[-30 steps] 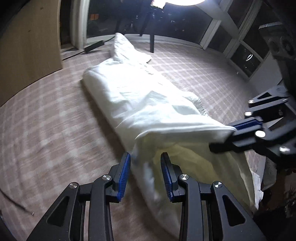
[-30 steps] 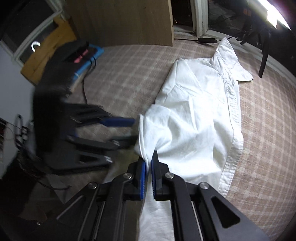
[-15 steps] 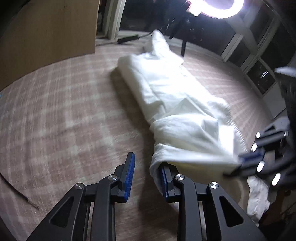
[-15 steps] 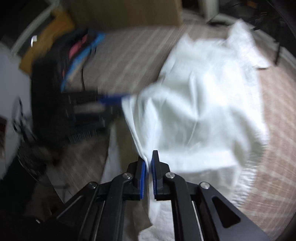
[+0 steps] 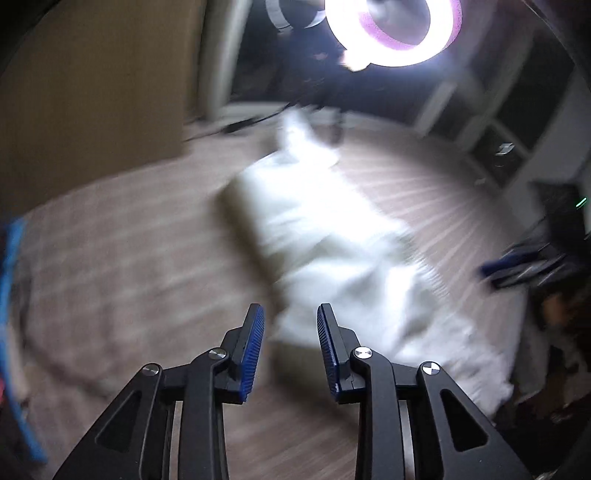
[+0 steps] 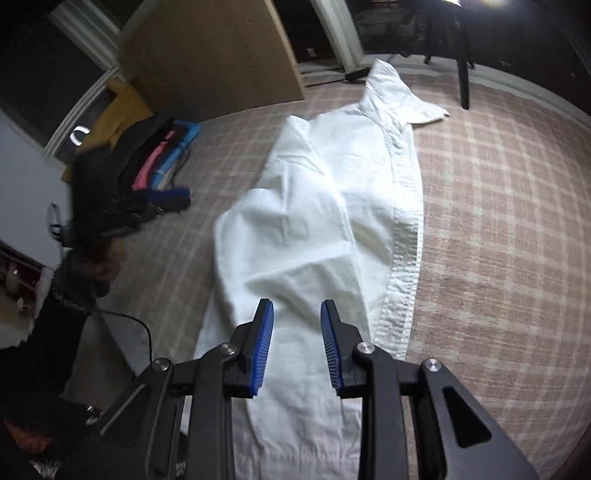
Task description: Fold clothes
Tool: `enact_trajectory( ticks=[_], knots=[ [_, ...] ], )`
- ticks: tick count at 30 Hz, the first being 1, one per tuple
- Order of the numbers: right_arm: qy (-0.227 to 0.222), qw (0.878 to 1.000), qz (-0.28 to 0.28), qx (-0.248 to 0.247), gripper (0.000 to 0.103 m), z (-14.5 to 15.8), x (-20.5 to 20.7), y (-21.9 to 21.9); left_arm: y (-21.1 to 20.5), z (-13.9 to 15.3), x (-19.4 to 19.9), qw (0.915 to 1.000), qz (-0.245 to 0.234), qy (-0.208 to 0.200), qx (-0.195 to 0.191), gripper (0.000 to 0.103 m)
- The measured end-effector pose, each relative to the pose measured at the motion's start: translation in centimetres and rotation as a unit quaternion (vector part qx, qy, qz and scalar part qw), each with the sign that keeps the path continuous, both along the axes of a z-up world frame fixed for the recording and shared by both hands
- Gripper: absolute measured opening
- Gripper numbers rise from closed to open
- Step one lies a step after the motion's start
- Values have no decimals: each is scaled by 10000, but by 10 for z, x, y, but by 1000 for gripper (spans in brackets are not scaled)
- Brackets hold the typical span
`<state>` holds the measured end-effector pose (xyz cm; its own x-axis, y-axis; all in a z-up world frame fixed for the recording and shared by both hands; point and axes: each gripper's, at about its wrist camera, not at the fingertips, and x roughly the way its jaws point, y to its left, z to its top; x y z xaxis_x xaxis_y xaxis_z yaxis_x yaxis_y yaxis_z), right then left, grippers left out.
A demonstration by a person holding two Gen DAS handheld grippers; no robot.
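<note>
A white shirt lies lengthwise on the plaid surface, folded into a narrow strip, collar at the far end. My right gripper is open and empty above the shirt's near end. My left gripper is open and empty, just left of the shirt's near part; that view is motion-blurred. In the right wrist view the left gripper shows blurred at the left, apart from the shirt. In the left wrist view the right gripper shows blurred at the right edge.
A stack of folded coloured clothes lies at the far left of the surface. A wooden board stands behind it. A dark stand leg is at the far right, under a ring light.
My right gripper has opened and let go of the shirt's edge, which now lies flat. My left gripper has drawn back to the left, away from the shirt.
</note>
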<state>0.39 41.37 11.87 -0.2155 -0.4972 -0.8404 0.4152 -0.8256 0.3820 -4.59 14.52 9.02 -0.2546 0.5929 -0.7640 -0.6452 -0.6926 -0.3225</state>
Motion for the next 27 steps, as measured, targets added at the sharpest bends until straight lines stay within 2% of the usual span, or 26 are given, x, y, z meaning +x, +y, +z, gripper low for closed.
enact_trajectory(
  ticks=[2, 4, 6, 7, 11, 12, 14, 16, 18, 19, 20, 22, 24, 25, 27],
  knots=[
    [-89, 9999, 111, 28, 27, -19, -6, -33, 35, -12, 0, 9986, -518, -53, -100, 30],
    [-258, 9992, 310, 60, 27, -39, -6, -57, 56, -36, 1, 9944, -805, 16, -688, 29],
    [-357, 9970, 655, 226, 27, -58, 10, -73, 60, -61, -2, 9891, -847, -26, -1203, 25],
    [-408, 9939, 972, 322, 26, -66, 24, -83, 56, -69, -4, 9884, -823, -76, -1271, 25],
    [-221, 9737, 2012, 1047, 26, -67, 81, -89, 40, -72, -14, 9932, -681, -270, -910, 18],
    [-200, 9723, 2075, 1058, 26, -63, 87, -88, 38, -70, -15, 9937, -624, -307, -878, 17],
    [-146, 9800, 1846, 734, 26, -48, 83, -83, 33, -61, -9, 9953, -499, -281, -783, 17],
    [179, 9874, 1494, 481, 26, -38, 66, -89, 26, -47, 2, 9971, -452, -157, -586, 18],
    [452, 9916, 1179, 273, 26, -36, 48, -98, 25, -42, 14, 9973, -589, -197, -403, 21],
    [388, 9919, 1171, 288, 26, -46, 43, -104, 26, -44, 18, 9967, -657, -205, -437, 22],
    [216, 9913, 1241, 391, 26, -59, 42, -109, 31, -49, 21, 9953, -702, -165, -643, 24],
    [-45, 9877, 1467, 538, 27, -74, 46, -114, 36, -62, 24, 9922, -705, -116, -1023, 22],
    [-216, 9798, 1924, 493, 27, -62, 67, -102, 38, -72, 24, 9891, -654, -85, -1317, 22],
    [-331, 9789, 1962, 461, 26, -52, 74, -88, 37, -69, 24, 9893, -592, -81, -1328, 22],
    [-228, 9856, 1607, 476, 26, -28, 84, -49, 36, -61, 25, 9901, -507, -47, -1309, 18]
  ],
)
